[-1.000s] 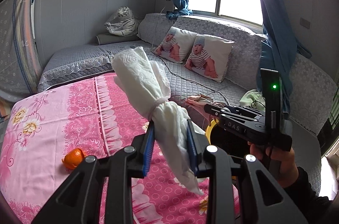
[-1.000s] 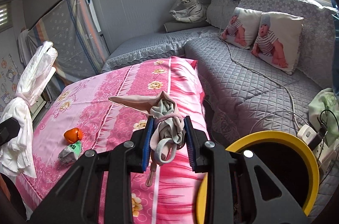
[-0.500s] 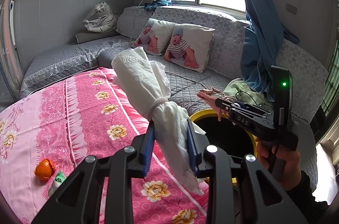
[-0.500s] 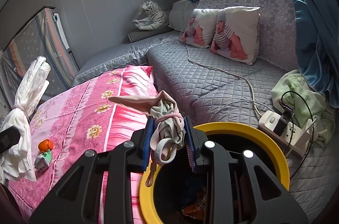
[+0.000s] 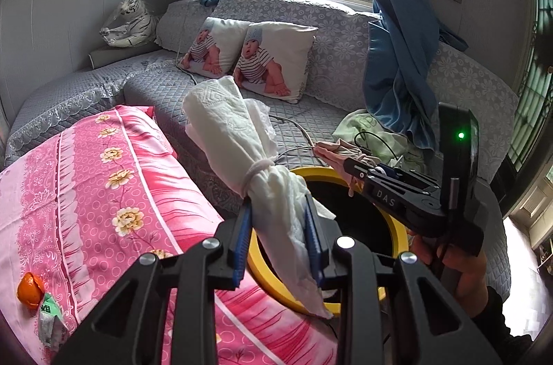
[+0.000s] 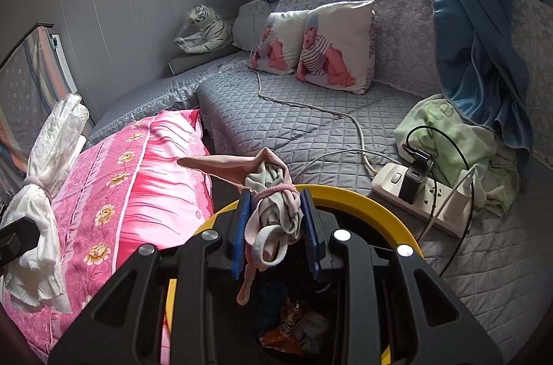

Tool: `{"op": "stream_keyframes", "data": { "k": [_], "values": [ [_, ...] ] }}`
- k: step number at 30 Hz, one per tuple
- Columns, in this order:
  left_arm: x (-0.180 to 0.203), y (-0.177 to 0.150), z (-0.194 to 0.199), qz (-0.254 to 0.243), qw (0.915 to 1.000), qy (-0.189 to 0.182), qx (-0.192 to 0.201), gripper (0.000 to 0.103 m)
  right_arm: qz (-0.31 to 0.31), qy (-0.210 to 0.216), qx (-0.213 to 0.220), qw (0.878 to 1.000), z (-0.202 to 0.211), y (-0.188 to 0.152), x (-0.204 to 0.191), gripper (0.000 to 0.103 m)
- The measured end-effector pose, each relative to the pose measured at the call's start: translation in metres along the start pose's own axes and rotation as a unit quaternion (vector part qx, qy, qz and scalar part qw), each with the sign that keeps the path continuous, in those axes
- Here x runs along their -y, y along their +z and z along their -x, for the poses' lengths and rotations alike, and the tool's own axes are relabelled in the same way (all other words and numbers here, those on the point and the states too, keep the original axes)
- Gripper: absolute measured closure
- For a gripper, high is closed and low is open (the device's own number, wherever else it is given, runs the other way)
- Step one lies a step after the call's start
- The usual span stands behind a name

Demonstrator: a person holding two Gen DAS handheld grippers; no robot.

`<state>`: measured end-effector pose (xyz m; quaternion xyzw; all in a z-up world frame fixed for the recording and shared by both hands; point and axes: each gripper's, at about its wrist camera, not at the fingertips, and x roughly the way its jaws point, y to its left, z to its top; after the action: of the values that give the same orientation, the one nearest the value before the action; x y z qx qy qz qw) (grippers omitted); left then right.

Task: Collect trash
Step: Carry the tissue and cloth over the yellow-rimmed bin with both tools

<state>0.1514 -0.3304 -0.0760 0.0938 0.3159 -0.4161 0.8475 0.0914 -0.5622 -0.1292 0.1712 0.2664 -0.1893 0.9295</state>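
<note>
The left gripper [image 5: 279, 239] pinches a tied white tissue bundle [image 5: 242, 154] at the yellow-rimmed bin's [image 5: 397, 227] edge. The right gripper [image 6: 276, 232] clamps a pink-and-green rag bundle [image 6: 273, 195] over the bin's opening, where what looks like wrappers [image 6: 293, 327] lie. An orange peel [image 5: 30, 290] sits on the pink bed [image 5: 103, 192].

Right gripper [image 6: 275, 228] clamped a pink-green cloth wad [image 6: 276, 213] directly over the yellow-rimmed bin [image 6: 363, 197]; wrappers sat inside. White tissue bundle [image 6: 41, 192] hung far left over the pink bedspread [image 6: 138, 164]. Power strip [image 6: 418, 202] lay on the grey couch [image 6: 293, 119].
</note>
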Motion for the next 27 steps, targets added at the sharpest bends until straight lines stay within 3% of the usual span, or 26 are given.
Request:
{"op": "stream_keyframes", "data": {
  "k": [27],
  "values": [
    [0.01, -0.019, -0.088, 0.006, 0.997, -0.022, -0.075, 0.076, -0.023, -0.052, -0.071, 0.996, -0.04, -0.029, 0.021, 0.076]
  ]
}}
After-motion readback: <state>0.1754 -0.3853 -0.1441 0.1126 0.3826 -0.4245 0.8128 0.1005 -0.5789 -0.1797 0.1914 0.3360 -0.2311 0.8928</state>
